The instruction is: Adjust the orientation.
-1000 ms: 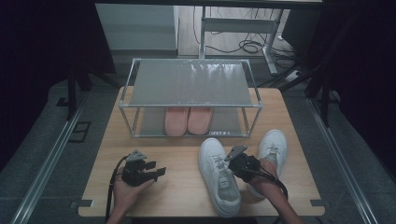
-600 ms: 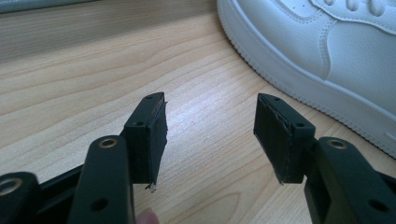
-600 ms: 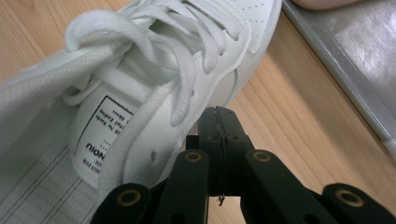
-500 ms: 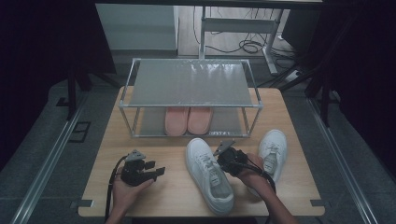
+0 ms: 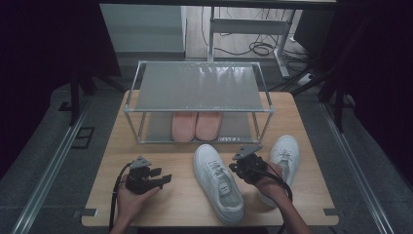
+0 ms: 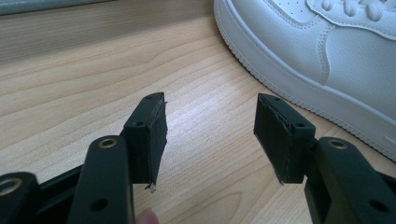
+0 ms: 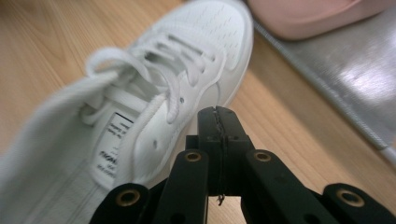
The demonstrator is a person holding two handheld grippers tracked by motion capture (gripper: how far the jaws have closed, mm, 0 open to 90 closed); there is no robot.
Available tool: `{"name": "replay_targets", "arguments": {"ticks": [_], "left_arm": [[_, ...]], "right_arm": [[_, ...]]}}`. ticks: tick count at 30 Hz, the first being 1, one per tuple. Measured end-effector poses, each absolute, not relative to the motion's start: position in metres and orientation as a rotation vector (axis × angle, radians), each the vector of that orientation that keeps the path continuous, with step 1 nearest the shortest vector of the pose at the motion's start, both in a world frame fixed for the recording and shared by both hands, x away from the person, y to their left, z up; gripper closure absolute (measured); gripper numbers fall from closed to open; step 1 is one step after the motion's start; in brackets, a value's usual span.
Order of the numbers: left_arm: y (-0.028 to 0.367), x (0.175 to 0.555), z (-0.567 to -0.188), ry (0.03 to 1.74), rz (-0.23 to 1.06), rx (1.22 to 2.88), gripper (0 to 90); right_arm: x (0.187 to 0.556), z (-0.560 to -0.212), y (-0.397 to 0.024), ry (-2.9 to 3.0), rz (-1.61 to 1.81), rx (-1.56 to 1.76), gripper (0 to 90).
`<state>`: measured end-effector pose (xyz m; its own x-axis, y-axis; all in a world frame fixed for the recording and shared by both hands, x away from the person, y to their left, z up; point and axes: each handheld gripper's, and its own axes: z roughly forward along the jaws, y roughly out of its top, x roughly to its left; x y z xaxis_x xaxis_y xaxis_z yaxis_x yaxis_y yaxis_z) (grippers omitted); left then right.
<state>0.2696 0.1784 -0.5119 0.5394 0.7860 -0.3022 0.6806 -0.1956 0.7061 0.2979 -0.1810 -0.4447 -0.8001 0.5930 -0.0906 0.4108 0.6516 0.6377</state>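
- The right gripper, low in the middle of the high view, has its jaws pressed together on nothing.
- It touches the white shoe beside it.
- The left gripper, lower left, is wide open and empty.

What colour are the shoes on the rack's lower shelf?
Pink. The pair of shoes on the rack's lower shelf shows best in the high view.

Right gripper with both black jaws pressed flat together, nothing between them, just beside the side wall of a white sneaker. Sneaker lying on the wooden desk, laces and tongue label facing up, near part blurred. Further back a grey metal shelf, carrying a pink slipper.
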Motion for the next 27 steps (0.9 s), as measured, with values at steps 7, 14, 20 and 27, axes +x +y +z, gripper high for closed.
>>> {"name": "replay_targets", "arguments": {"ticks": [7, 14, 20, 27], "left_arm": [[0.176, 0.269, -0.512, 1.183, 0.136, 1.930, 44.4], [0.176, 0.269, -0.512, 1.183, 0.136, 1.931, 44.4], [0.177, 0.270, -0.513, 1.187, 0.135, 1.932, 44.4], [0.177, 0.270, -0.513, 1.187, 0.136, 1.933, 44.4]], "right_arm": [[0.276, -0.428, -0.201, 2.576, 1.107, 0.777, 90.0], [0.259, -0.435, -0.186, 2.664, 1.098, 0.694, 90.0], [0.261, -0.446, -0.178, 2.694, 1.005, 0.689, 90.0], [0.264, -0.445, -0.182, 2.691, 0.996, 0.706, 90.0]]}}
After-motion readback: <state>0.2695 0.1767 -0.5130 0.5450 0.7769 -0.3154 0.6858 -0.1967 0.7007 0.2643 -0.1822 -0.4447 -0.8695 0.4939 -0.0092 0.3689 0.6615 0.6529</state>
